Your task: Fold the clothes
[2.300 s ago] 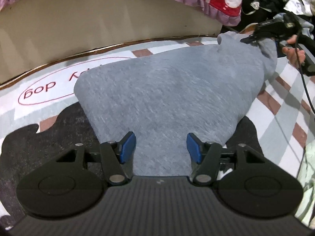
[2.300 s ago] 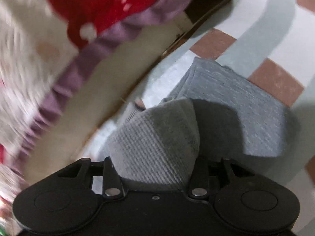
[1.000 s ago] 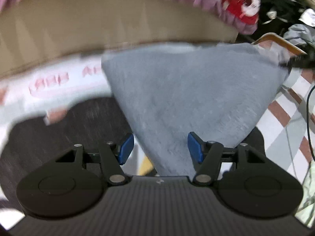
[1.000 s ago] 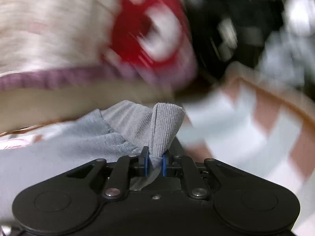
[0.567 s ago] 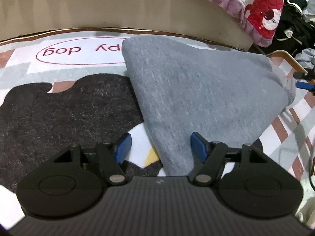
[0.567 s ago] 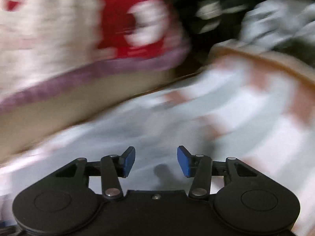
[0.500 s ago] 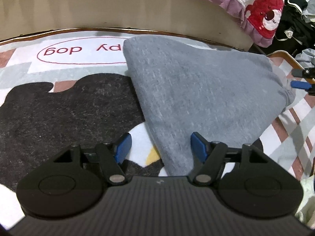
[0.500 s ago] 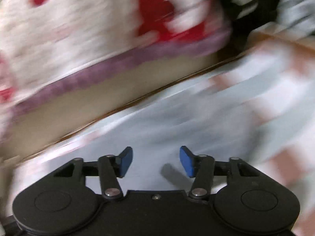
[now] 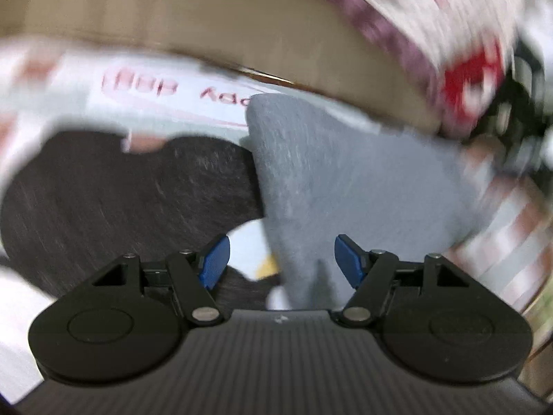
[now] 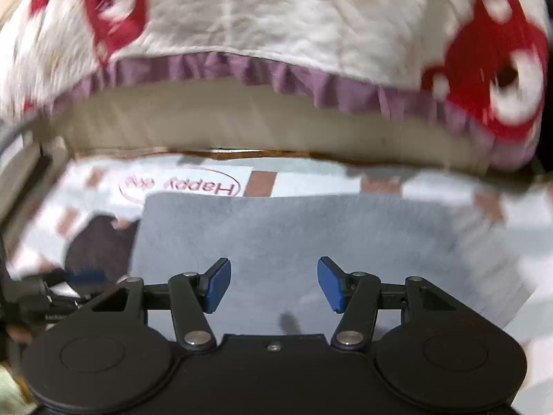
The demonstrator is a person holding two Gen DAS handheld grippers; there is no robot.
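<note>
A grey folded garment [image 9: 349,186] lies flat on a patterned rug [image 9: 103,186]. In the right wrist view the same grey garment [image 10: 293,235] forms a rough rectangle under the fingers. My left gripper [image 9: 279,263] hangs open over the garment's near left edge, blue pads apart, nothing between them. My right gripper [image 10: 273,283] is open above the garment's middle and holds nothing. The left gripper's black body [image 10: 38,302] shows at the far left of the right wrist view. Both views are motion-blurred.
A bed with a beige side [image 10: 242,121] and a white, red and purple-trimmed quilt [image 10: 276,27] borders the rug's far side. The rug carries a red "Happy dog" oval [image 10: 179,185] and a black patch [image 9: 121,200]. Dark clutter [image 9: 518,103] sits at the right.
My right gripper let go of the garment's ribbed edge, opened, and swung round over the garment. The garment now lies flat. My left gripper stayed open and shifted slightly.
</note>
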